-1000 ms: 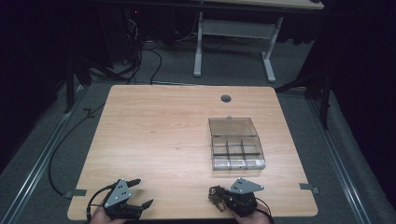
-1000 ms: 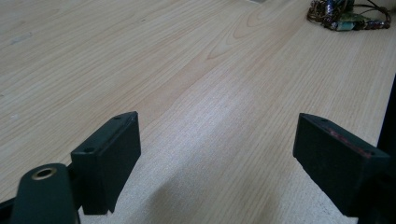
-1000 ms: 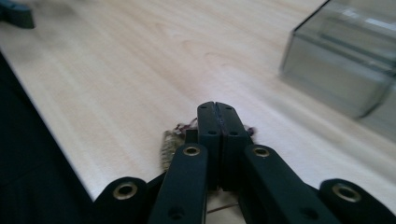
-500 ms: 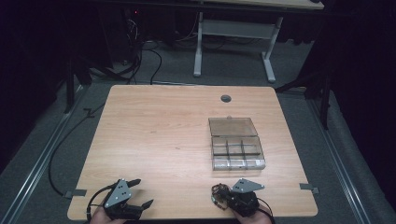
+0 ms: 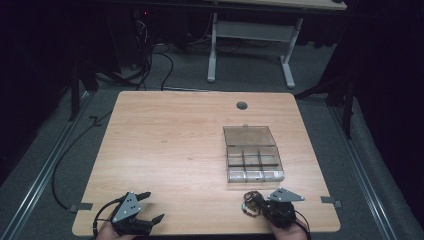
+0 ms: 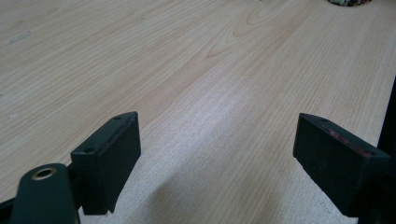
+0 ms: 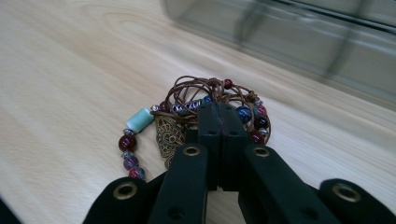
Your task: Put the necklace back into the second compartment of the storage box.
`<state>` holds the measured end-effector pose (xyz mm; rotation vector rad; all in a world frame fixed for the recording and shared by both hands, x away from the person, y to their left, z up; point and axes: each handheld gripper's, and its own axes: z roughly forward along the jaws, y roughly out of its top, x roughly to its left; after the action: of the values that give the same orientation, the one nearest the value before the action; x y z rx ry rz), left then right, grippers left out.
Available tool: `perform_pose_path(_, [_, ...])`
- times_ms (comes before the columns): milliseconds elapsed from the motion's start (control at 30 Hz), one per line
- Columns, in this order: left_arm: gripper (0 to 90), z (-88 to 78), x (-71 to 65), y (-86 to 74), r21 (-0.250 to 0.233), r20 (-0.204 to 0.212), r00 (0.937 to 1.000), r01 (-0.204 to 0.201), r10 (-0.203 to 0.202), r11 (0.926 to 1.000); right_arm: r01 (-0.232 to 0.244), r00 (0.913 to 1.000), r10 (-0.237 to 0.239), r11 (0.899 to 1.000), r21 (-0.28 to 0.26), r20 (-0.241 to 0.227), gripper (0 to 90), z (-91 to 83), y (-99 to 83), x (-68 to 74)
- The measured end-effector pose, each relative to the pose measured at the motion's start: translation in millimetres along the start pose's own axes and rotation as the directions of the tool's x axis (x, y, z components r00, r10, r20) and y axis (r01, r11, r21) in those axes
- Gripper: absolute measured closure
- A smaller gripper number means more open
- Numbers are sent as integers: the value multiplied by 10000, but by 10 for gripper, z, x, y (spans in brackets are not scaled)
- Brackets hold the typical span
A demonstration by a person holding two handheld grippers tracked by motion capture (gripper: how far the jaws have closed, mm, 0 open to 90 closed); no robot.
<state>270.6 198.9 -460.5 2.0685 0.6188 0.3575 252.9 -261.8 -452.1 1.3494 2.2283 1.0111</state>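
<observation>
A light wooden table (image 5: 175,150) filled the middle of the scene, seen from above, with dark floor and cables around it. On its right half, toward the near edge, sat a clear plastic organizer box (image 5: 254,162) with small compartments, its lid (image 5: 249,135) swung open and lying flat on the far side. The compartments looked empty, though the view was too small to be sure. At the near right edge, a hand held the right gripper (image 5: 255,206), its jaws pressed together and pinching a beaded bracelet (image 7: 187,116), a bundle of brown cord strung with red, blue and pale green beads and a brass charm. The bracelet hung just near of the box, apart from it and not yet over any compartment. At the near left edge, the left gripper (image 6: 217,154) rested low over bare wood with its jaws spread wide and nothing between them. Judging by this, the bracelet had been picked up, while carrying it to the box, dropping it in a compartment and perhaps closing the lid remained.
</observation>
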Motion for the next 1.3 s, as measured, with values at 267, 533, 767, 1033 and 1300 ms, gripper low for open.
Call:
perform_pose_path(267, [155,7,-4,4,94,0,10000,-19,19,10000,-464,9984,469,9988,-154,305,900,-57,-60,-100])
perform_pose_path(533, [155,7,-4,4,100,3,10000,-23,23,9999,-134,9999,136,9992,-386,57,860,-66,-15,23])
perform_pose_path(767, [155,7,-5,4,108,-8,10000,-31,31,9999,261,9968,-312,9972,-704,-736,817,-105,17,209])
perform_pose_path(1033, [155,10,-3,6,133,5,10000,-14,14,9999,708,9926,-701,9975,43,-988,812,41,-30,271])
perform_pose_path(1300, [155,7,-4,5,113,4,10000,-22,22,9999,568,9948,-614,9968,-570,-816,815,-91,36,246])
